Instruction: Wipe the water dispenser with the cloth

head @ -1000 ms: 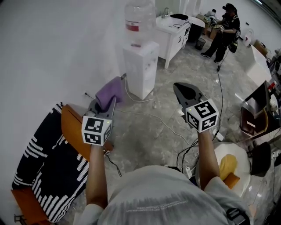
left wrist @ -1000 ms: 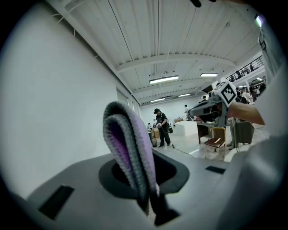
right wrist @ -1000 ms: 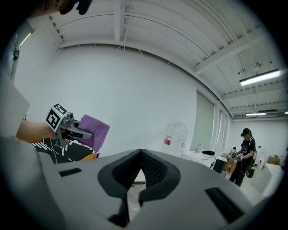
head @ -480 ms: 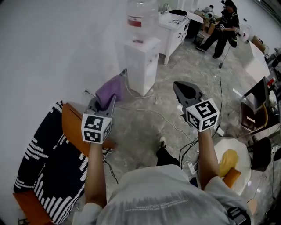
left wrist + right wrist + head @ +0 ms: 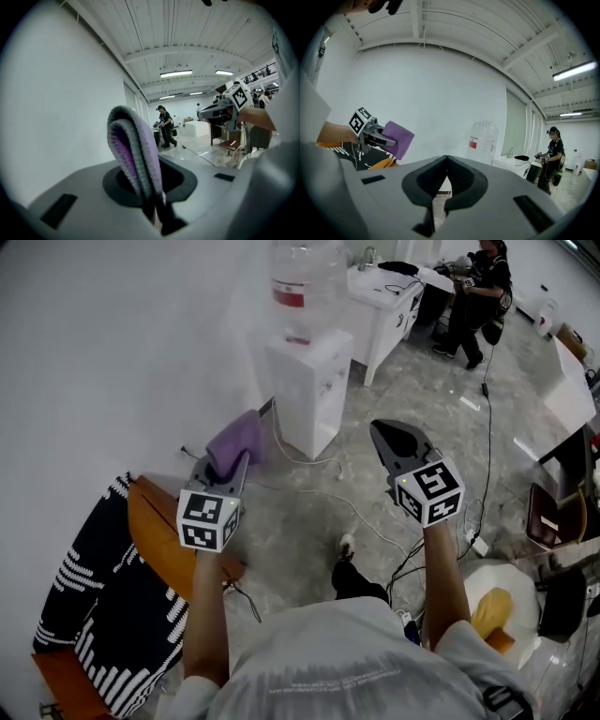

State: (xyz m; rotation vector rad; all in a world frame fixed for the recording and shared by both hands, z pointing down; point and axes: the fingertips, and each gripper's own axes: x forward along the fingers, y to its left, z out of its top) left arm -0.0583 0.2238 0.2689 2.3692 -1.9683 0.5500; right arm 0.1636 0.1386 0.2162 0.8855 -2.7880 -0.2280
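Note:
A white water dispenser (image 5: 307, 390) stands against the wall, a clear bottle (image 5: 307, 282) with a red label on top; the bottle (image 5: 483, 140) also shows in the right gripper view. My left gripper (image 5: 228, 455) is shut on a folded purple cloth (image 5: 235, 440), which stands up between the jaws (image 5: 136, 154). It hangs short of the dispenser, to its lower left. My right gripper (image 5: 392, 435) is shut with nothing in it, held in the air right of the dispenser. From the right gripper view the left gripper (image 5: 375, 133) and the cloth (image 5: 397, 138) show at the left.
White cables (image 5: 319, 486) run over the grey floor in front of the dispenser. An orange chair (image 5: 169, 540) with a black-and-white striped cloth (image 5: 103, 615) stands at the left. A white cabinet (image 5: 389, 306) is behind the dispenser, a person (image 5: 478, 287) beyond it. A white seat with a yellow thing (image 5: 492, 610) sits at the right.
I have walked closer to the dispenser: it sits lower and larger in the head view. Both grippers keep their pose, the cloth still held.

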